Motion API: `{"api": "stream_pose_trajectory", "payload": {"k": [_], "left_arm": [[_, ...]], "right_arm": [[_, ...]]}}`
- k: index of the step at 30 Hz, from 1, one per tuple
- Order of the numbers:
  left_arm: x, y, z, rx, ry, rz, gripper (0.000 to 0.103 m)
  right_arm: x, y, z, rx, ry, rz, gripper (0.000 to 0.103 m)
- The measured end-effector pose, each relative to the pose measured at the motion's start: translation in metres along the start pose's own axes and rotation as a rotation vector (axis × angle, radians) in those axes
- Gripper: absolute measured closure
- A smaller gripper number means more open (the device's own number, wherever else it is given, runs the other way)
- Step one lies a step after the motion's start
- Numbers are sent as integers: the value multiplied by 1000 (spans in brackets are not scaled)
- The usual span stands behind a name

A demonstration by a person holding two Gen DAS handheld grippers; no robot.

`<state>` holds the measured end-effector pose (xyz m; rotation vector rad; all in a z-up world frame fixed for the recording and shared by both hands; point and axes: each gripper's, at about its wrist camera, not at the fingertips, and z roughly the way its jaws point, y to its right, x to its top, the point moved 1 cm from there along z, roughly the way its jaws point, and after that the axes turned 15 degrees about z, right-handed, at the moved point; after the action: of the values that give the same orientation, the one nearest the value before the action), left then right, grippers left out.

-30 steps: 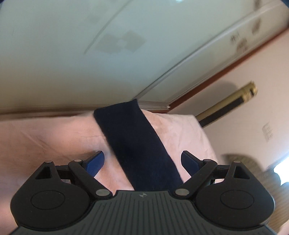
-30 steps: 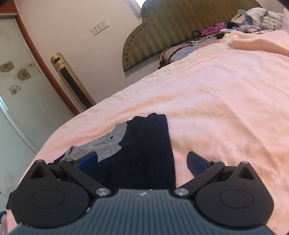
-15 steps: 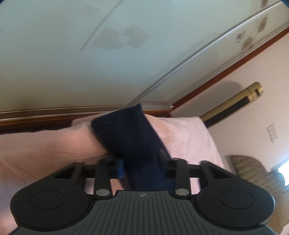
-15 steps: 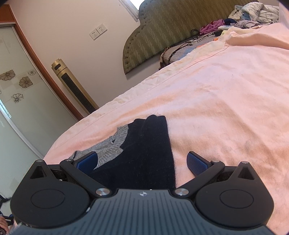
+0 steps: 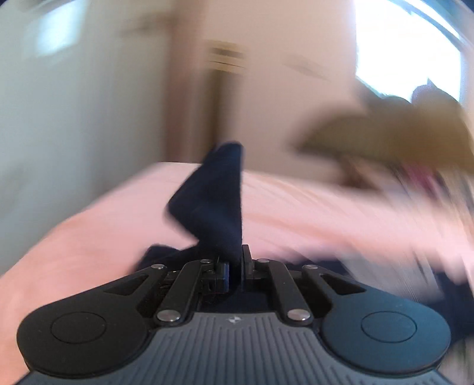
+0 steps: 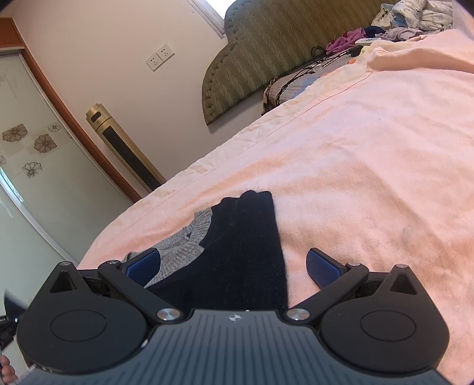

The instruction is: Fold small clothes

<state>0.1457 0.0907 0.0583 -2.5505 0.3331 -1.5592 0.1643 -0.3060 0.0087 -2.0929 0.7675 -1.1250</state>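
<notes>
A dark navy sock (image 5: pixel 213 201) stands up from my left gripper (image 5: pixel 235 268), which is shut on its end; the sock bends and hangs above the pink bed sheet (image 5: pixel 89 237). The left wrist view is blurred by motion. In the right wrist view my right gripper (image 6: pixel 234 266) is open and hovers low over dark navy socks (image 6: pixel 243 251) lying flat on the pink sheet (image 6: pixel 370 177), with a grey knitted sock (image 6: pixel 183 245) beside them to the left. The blue pads (image 6: pixel 321 266) straddle the dark socks without touching them.
A green padded headboard (image 6: pixel 266 59) and a heap of clothes (image 6: pixel 408 20) lie at the far end of the bed. A gold tower fan (image 6: pixel 124 148) stands by the wall, next to a sliding glass door (image 6: pixel 29 177). The bed edge runs left of the socks.
My left gripper, open a second ago, closed on the navy sock, lifted it and swung fast to the right. My right gripper stayed open and almost still.
</notes>
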Motion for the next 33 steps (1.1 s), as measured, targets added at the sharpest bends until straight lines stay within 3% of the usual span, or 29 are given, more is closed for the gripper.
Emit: {"api": "stream_pose_trajectory", "payload": {"k": [4, 5, 7, 8, 10, 12, 14, 16, 18, 20, 22, 24, 26, 29, 30, 33], "left_arm": [[-10, 106, 14, -171, -91, 290, 96], [-14, 120, 17, -161, -116, 334, 96], [-21, 134, 11, -105, -78, 435, 95], [-21, 133, 6, -111, -65, 446, 93], [-22, 122, -8, -158, -51, 421, 87], [-22, 105, -18, -154, -52, 367, 87], [-24, 83, -32, -138, -64, 234, 86], [-33, 66, -41, -179, -74, 84, 85], [-47, 53, -54, -224, -84, -27, 80], [-61, 49, -60, -230, -98, -78, 61], [-70, 49, -61, -201, -92, -95, 30], [-72, 47, -61, -181, -79, -113, 27], [-73, 46, -55, -184, -93, -128, 27], [-77, 42, -48, -183, -135, -167, 27], [-78, 39, -49, -190, -129, -181, 23], [-81, 35, -49, -215, -115, -207, 18]], "right_arm": [[0, 1, 0, 7, 0, 8, 0], [1, 1, 0, 9, 0, 9, 0], [1, 2, 0, 12, -1, 12, 0], [1, 2, 0, 13, -2, 12, 0], [1, 2, 0, 15, -2, 14, 0], [1, 2, -1, 16, -3, 14, 0], [2, 0, -2, 7, -5, 11, 0], [3, -10, -13, -43, 30, -6, 0], [0, -28, -32, 8, 65, -19, 0], [-6, -55, -40, 116, -7, -33, 0], [-17, -81, -28, 174, -159, -26, 0], [-31, -99, -2, 199, -328, 19, 0], [-43, -110, 25, 194, -431, 69, 0], [-56, -118, 60, 132, -473, 65, 5], [-60, -118, 69, 106, -489, 82, 11], [-73, -120, 83, 116, -536, 117, 17]]}}
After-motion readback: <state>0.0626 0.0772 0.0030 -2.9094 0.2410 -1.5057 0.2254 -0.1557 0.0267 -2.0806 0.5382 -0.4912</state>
